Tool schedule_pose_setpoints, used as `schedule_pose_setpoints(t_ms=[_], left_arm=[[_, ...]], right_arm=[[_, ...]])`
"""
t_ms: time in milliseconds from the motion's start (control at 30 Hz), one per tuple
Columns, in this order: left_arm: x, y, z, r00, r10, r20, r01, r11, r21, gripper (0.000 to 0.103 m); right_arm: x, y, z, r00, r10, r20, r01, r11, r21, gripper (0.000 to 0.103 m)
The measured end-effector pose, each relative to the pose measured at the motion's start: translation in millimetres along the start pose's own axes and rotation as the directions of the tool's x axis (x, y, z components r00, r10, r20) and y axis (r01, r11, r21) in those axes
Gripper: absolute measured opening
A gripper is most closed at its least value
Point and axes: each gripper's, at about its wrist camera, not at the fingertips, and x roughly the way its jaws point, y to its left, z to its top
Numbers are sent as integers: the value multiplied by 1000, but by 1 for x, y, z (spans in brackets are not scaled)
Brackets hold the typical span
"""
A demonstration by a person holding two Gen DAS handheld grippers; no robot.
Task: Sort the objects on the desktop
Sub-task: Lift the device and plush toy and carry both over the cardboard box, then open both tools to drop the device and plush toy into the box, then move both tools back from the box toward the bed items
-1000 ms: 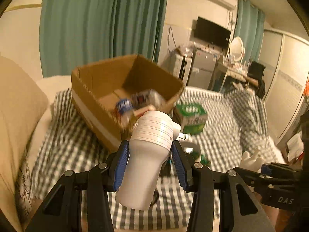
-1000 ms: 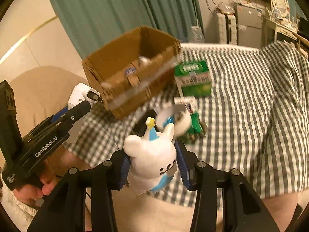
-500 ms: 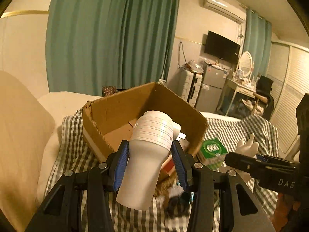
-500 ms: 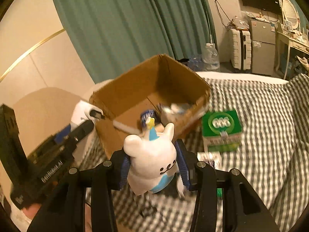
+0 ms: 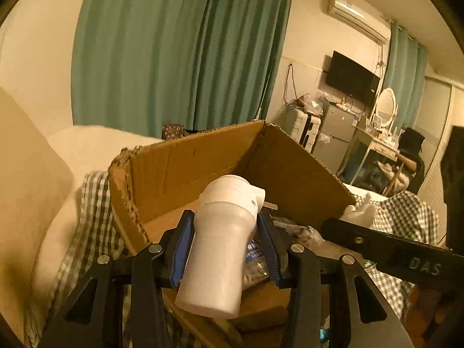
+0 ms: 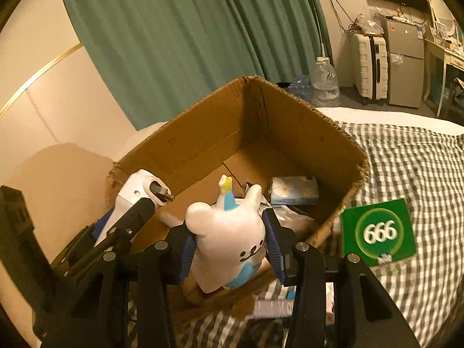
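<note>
Both grippers have closed in on the cardboard box (image 6: 290, 133) since a second ago: it sat further off on the checked cover then, now its open top fills both views and both loads hang over or at its near rim. Grip on both unchanged.

Left gripper (image 5: 225, 243): jaws part-way open, blue pads (image 5: 182, 249) pressed on both sides of a white spray bottle (image 5: 223, 249). Bottle tilted, nozzle end up and away from the camera, base towards it. In the right wrist view the same bottle (image 6: 136, 191) shows at the box's left near corner, nozzle pointing into the box.

Right gripper (image 6: 229, 246): jaws part-way open, clamped on a white bear figurine (image 6: 229, 240) with a blue cone hat and yellow star on top, face towards the camera. It sits above the box's near wall. The right gripper's black arm (image 5: 385, 249) crosses the left wrist view low on the right.

Inside the box: a flat pale packet (image 6: 293, 194) against the right wall, plus clear wrappers and a blue-labelled item below the figurine, too cluttered to identify.

Outside: green box marked "666" (image 6: 377, 232) lying on the checked cover (image 6: 420, 174), just beside the box's right corner. Green curtain (image 6: 179, 34) behind. Suitcase (image 6: 371, 66) and water jug (image 6: 324, 81) on the floor further back.
</note>
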Motion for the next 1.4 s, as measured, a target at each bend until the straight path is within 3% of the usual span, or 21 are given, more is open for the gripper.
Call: schedule_pose_setpoints(t_ms=[100, 167, 233, 333, 533, 700, 800, 900, 1033, 1233, 1267, 1333, 1400], left_arm=[[1, -2, -1, 1000, 17, 11, -18, 999, 31, 45], [1, -1, -3, 1000, 20, 21, -21, 999, 34, 51], [-2, -1, -4, 1000, 16, 15, -17, 1000, 24, 76], [-9, -3, -6, 999, -11, 31, 10, 1000, 11, 81], [-42, -22, -16, 999, -13, 35, 10, 996, 87, 81], [-88, -38, -25, 997, -65, 45, 63, 996, 60, 85], [-104, -48, -41, 995, -97, -8, 97, 994, 44, 85], [-109, -59, -65, 994, -74, -83, 80, 994, 69, 85], [-108, -71, -99, 986, -63, -153, 75, 994, 75, 85], [-89, -79, -148, 971, -37, -235, 46, 998, 33, 85], [-85, -80, -156, 969, -27, -246, 39, 998, 45, 85], [-80, -83, -168, 967, -11, -254, 32, 997, 77, 85], [-74, -85, -179, 968, 14, -252, 17, 992, 122, 85]], right_arm=[[9, -3, 3, 1000, 3, 7, -4, 1000, 17, 45], [11, -5, 6, 1000, 1, 13, -2, 999, 35, 58], [3, -7, 8, 999, -3, 39, 1, 999, 46, 60], [-15, -11, 8, 998, -24, 64, 22, 999, 43, 61], [-72, -25, -4, 992, -69, 105, 64, 997, 45, 61], [-127, -34, -27, 982, -126, 138, 123, 992, 31, 62], [-150, -39, -43, 977, -156, 147, 154, 988, 26, 63], [-166, -46, -64, 972, -185, 142, 183, 983, 29, 64], [-171, -59, -92, 966, -225, 129, 225, 974, 14, 64], [-159, -82, -129, 973, -219, 73, 218, 976, 21, 64], [-156, -85, -134, 974, -216, 65, 214, 976, 25, 65], [-147, -92, -143, 975, -218, 46, 217, 976, 34, 78], [-139, -97, -150, 975, -218, 39, 217, 976, 34, 81]])
